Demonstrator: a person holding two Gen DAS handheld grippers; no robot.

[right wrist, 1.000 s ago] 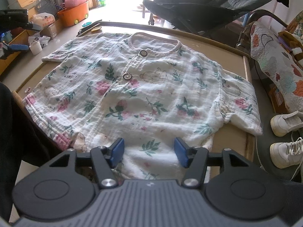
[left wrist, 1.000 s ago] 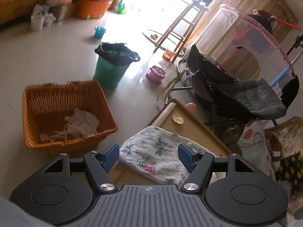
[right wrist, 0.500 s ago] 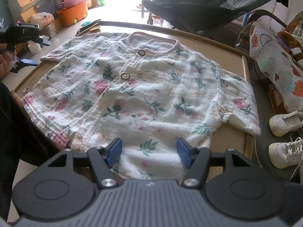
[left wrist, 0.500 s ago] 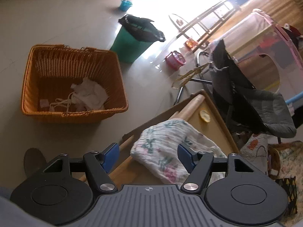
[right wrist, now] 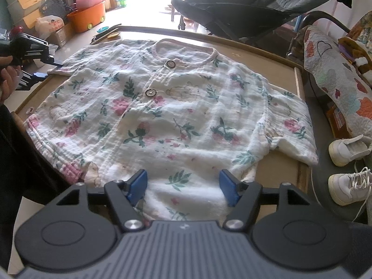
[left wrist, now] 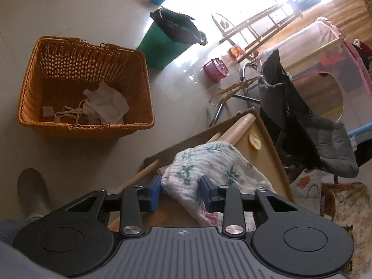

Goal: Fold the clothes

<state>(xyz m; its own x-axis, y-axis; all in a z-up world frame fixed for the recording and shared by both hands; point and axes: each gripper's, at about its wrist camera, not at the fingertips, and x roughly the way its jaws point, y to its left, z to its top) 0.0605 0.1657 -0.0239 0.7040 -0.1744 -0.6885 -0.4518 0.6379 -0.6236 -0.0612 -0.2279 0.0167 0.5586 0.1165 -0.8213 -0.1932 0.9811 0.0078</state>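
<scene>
Lowered since earlier, the left gripper (left wrist: pixel 179 191) jaws have just been closing around the shirt (right wrist: pixel 172 114) sleeve; pinch fully. Right gripper (right wrist: pixel 183 184) jaws gape, empty, over the hem.

The floor (left wrist: pixel 81 4) is pale, glossy tile, with strong daylight at its far end. A wicker basket (left wrist: pixel 93 69) stands on it, with a green bin (left wrist: pixel 162 48) behind the basket. A grey stroller (left wrist: pixel 313 125) stands right of the bin, near a wooden stool (left wrist: pixel 262 28).
</scene>
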